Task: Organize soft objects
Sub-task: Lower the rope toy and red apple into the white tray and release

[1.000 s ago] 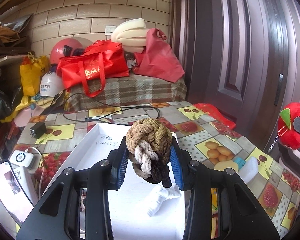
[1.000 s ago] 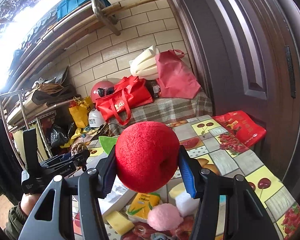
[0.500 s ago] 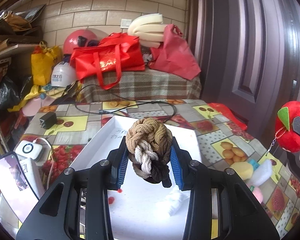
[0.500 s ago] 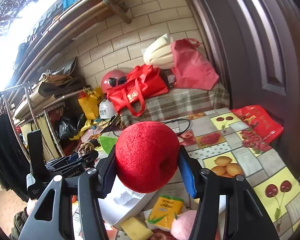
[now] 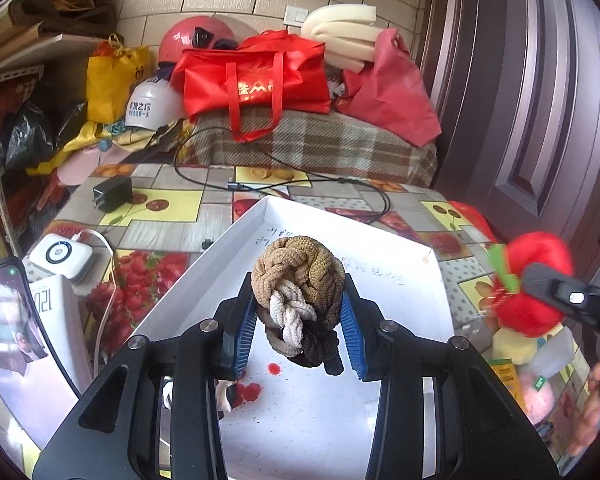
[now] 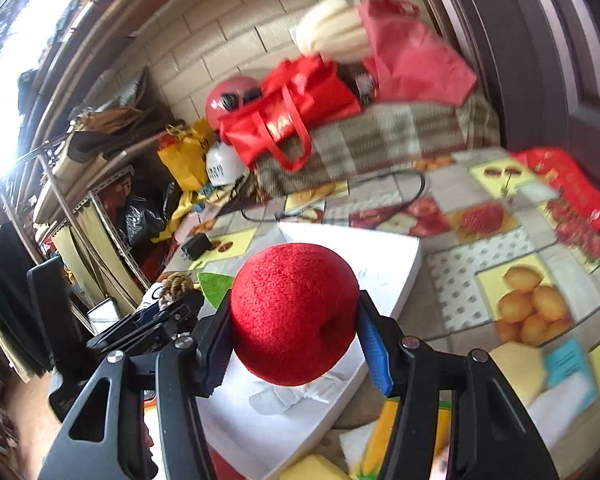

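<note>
Transport step: over the fruit-print worktop (image 5: 172, 216) and white tray (image 5: 384, 248), next move likely lowering and release; left claw (image 5: 298, 322) clamped on braided rope knot (image 5: 298, 280) above tray, right claw (image 6: 296, 336) clamped on red plush apple (image 6: 294, 312) near tray's edge.

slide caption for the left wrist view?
Left gripper shut on a braided rope ball above the white tray; right gripper's red plush apple at right.

Cluttered home storeroom: bags (image 5: 256, 76), helmets (image 5: 192, 38).
</note>
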Available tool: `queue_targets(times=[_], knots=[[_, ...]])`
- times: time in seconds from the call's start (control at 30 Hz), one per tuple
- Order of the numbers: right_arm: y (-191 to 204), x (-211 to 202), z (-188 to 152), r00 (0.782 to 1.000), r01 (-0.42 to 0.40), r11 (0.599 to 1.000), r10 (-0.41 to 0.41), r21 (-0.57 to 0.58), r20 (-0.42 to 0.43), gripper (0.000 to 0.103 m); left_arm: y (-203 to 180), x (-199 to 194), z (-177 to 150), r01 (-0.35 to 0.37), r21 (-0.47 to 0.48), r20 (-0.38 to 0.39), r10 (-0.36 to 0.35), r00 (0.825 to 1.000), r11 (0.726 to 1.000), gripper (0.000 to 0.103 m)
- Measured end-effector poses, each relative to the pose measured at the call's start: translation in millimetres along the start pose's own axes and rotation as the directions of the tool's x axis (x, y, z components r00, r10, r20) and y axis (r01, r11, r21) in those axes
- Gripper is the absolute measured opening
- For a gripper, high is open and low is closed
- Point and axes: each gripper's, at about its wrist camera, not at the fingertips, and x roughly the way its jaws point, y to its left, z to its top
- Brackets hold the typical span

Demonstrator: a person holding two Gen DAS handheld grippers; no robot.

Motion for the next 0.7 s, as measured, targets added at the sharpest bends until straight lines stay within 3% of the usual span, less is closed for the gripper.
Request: queue_targets(times=[0.33, 0.47, 0.5, 0.53, 0.57, 0.6, 0.67, 0.7], knots=[[-5, 63, -10, 0.992, 0.016, 0.996, -0.005, 0.082, -0.124, 0.057, 0, 17, -9, -0.007, 0.003, -0.053, 0.008, 0.999, 1.000, 0.038], [-5, 72, -14, 0.990, 0.025, 0.996, -0.012, 0.090, -0.139, 0.064, 1, 20, -10, -0.002, -0.005, -0.067, 0.001, 0.998, 1.000, 0.041], [-5, 73, -15, 0.990, 0.027, 0.996, -0.014, 0.090, -0.142, 0.068, 2, 20, -9, -0.003, -0.010, -0.065, 0.002, 0.998, 1.000, 0.049], [-5, 72, -16, 0.990, 0.027, 0.995, -0.014, 0.092, -0.137, 0.079, 2, 19, -9, -0.009, -0.014, -0.059, 0.008, 0.998, 1.000, 0.056], [-6, 69, -16, 0.992, 0.026, 0.995, -0.014, 0.096, -0.127, 0.087, 3, 16, -8, -0.018, -0.015, -0.046, 0.018, 0.999, 1.000, 0.076], [-7, 67, -16, 0.993, 0.026, 0.995, -0.014, 0.101, -0.116, 0.087, 3, 14, -8, -0.020, -0.016, -0.032, 0.020, 0.999, 1.000, 0.092], [-10, 56, -14, 0.997, 0.024, 0.994, -0.015, 0.111, -0.081, 0.102, 5, 6, -6, -0.031, -0.019, 0.016, 0.032, 0.999, 0.999, 0.103], [-12, 49, -13, 0.998, 0.025, 0.993, -0.018, 0.112, -0.063, 0.103, 6, 2, -5, -0.032, -0.025, 0.037, 0.033, 0.999, 0.999, 0.103]])
